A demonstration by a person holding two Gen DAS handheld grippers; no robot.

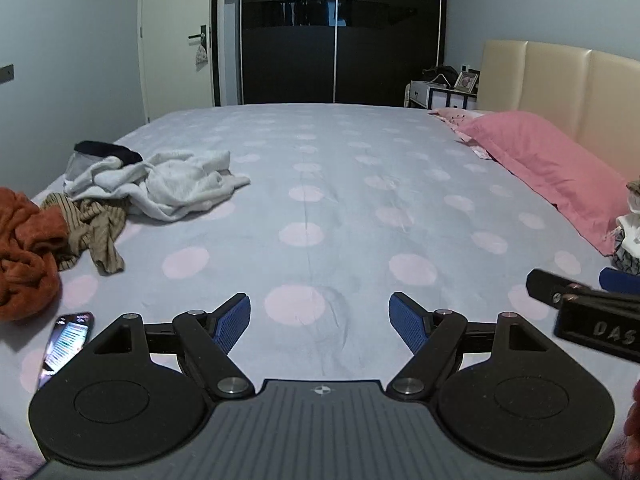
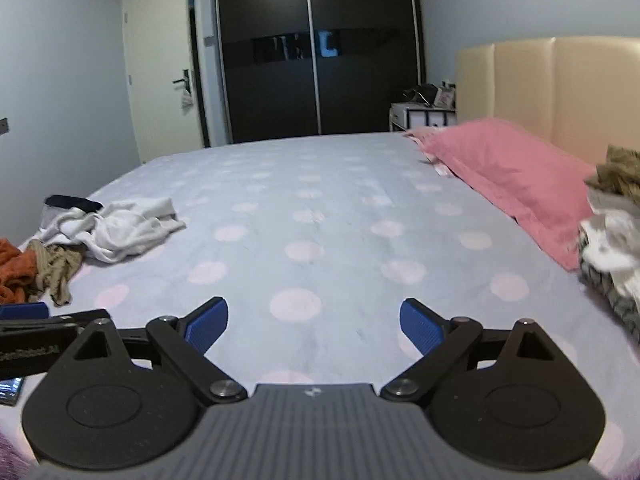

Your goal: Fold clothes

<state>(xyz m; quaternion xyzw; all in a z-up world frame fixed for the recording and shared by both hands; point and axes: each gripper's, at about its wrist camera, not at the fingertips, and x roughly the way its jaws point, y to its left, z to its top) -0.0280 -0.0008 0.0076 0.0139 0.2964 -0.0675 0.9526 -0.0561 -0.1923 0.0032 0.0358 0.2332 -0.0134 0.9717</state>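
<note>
A heap of unfolded clothes lies on the left of the bed: a white garment (image 1: 168, 184) (image 2: 120, 228), an olive striped garment (image 1: 94, 228) (image 2: 56, 268), an orange one (image 1: 24, 252) (image 2: 12, 270) and a dark one (image 1: 108, 150) (image 2: 70, 203). My left gripper (image 1: 320, 320) is open and empty above the bedsheet. My right gripper (image 2: 314, 322) is open and empty too; it shows at the right edge of the left wrist view (image 1: 580, 300). A pile of grey and white clothes (image 1: 630, 232) (image 2: 612, 248) sits at the right.
The bed (image 1: 320, 200) (image 2: 320, 220) has a grey sheet with pink dots. Pink pillows (image 1: 540, 168) (image 2: 508, 176) lie along the cream headboard (image 1: 560, 88). A phone (image 1: 66, 344) lies at the near left. A dark wardrobe (image 1: 340, 32) and a door (image 1: 176, 40) stand beyond.
</note>
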